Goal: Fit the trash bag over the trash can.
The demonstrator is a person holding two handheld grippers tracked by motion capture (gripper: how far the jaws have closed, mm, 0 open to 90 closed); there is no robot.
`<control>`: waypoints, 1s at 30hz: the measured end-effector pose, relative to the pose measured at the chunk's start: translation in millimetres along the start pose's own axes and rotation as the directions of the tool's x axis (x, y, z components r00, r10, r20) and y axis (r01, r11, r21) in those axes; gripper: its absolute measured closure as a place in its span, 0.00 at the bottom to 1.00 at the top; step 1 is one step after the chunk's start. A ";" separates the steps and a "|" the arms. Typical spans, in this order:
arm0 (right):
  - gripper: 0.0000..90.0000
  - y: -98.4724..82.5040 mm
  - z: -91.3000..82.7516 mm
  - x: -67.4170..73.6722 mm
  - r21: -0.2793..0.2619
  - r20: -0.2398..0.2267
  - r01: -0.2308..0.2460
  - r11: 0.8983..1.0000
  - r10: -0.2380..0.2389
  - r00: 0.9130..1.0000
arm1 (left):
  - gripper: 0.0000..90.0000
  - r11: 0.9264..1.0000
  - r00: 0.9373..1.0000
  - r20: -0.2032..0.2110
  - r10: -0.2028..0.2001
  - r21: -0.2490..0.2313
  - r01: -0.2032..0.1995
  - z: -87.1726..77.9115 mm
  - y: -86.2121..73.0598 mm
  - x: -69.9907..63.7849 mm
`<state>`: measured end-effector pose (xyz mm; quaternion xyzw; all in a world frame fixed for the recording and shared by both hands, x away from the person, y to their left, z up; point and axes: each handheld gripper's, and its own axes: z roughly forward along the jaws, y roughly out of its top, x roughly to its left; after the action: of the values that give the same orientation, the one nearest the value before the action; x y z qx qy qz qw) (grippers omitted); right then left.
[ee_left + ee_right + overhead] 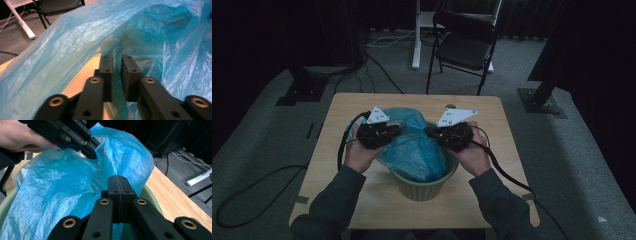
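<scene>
Blue bag drapes the green pot; our right gripper pinches it, while the left gripper shows film between narrowly parted jaws.

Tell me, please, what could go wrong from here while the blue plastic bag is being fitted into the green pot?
1. The right hand-held gripper is shut on the thin blue bag; a hard pull could tear the film.
2. The left hand-held gripper has film between its jaws with a small gap showing, so the bag may slip out.
3. The green pot stands near the table's front edge; tugging the bag could tip or drag it.
</scene>
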<state>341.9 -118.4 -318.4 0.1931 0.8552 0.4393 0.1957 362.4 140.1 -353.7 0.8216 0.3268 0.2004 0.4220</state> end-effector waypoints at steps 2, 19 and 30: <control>1.00 -3.0 -0.5 -1.6 0.012 0.007 -0.001 1.000 0.001 1.000 | 0.99 1.000 1.000 -0.006 -0.005 -0.003 0.005 -1.4 -0.4 1.6; 1.00 -40.1 -12.4 -30.0 0.069 0.097 -0.088 0.994 0.081 0.992 | 1.00 0.998 0.997 -0.065 -0.050 0.023 0.052 -0.9 -13.7 21.7; 1.00 -65.8 -25.7 -46.7 0.066 0.128 -0.160 0.985 0.150 0.980 | 1.00 0.996 0.994 -0.072 -0.085 0.014 0.086 -3.2 -19.1 30.1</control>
<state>358.1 -194.6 -351.3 0.2930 0.8400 0.4078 0.2055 374.6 171.4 -366.0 0.8027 0.3781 0.2085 0.4114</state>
